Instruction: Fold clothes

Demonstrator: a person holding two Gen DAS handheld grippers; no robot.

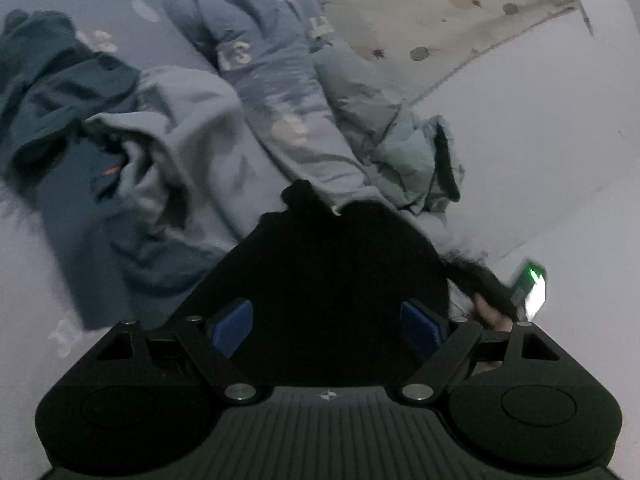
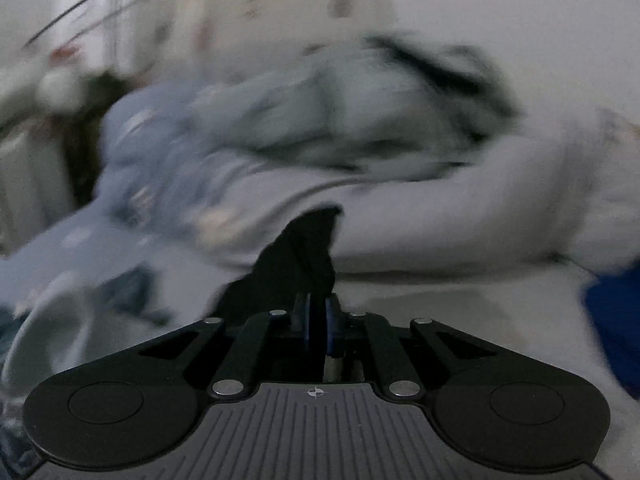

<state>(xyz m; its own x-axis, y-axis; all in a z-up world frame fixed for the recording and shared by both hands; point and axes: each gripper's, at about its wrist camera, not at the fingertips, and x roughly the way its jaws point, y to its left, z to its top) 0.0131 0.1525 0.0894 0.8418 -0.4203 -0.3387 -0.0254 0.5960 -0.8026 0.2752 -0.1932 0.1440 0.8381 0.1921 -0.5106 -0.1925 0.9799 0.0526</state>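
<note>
Right hand-held gripper [image 2: 318, 322] clamped on black garment [image 2: 308, 248], lifting an edge for folding. Left hand-held gripper [image 1: 326, 328] spread wide, black cloth between, unpinched. Blue clothes pile [image 1: 168, 128] lies beyond on bed [image 1: 540, 140].

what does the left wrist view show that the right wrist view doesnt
Only the left wrist view: the left hand-held gripper, open with the black garment between its blue pads; a dark teal garment; a cream sheet with small printed shapes; a green-lit device.

Only the right wrist view: the right hand-held gripper, shut on a fold of black cloth; a rolled white quilt; a blue item at the right edge.

Both: the pile of pale blue clothes on the bed, heavily blurred in the right view.
</note>
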